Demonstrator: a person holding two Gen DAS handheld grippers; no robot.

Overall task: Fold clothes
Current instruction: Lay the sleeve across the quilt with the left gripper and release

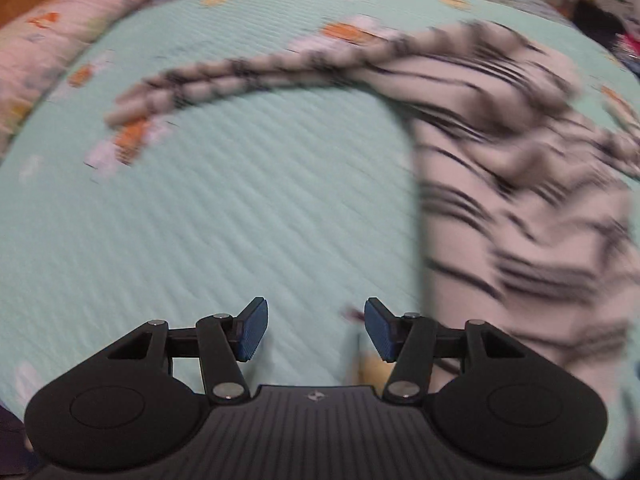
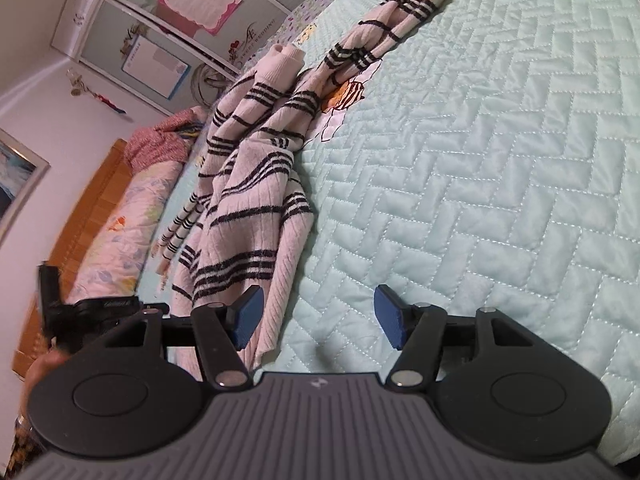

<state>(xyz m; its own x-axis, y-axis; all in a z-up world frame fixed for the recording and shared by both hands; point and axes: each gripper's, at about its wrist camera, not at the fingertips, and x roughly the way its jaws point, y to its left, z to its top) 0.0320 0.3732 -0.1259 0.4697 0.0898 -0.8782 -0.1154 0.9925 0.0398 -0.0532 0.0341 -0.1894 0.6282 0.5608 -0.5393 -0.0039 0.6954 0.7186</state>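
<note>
The striped sweater (image 2: 256,184) sprawls crumpled on the mint quilt (image 2: 480,160), its long body running away from the right gripper (image 2: 316,318) toward the far edge of the bed, one sleeve (image 2: 404,12) stretched beyond it. The right gripper's jaws stand apart, the hem lying just beside the left pad, unpinched. The left gripper (image 1: 316,330) is also apart, over bare quilt, with the sweater blurred to its right. A floral pillow (image 2: 120,232) lines the wooden headboard (image 2: 96,200) beyond.
</note>
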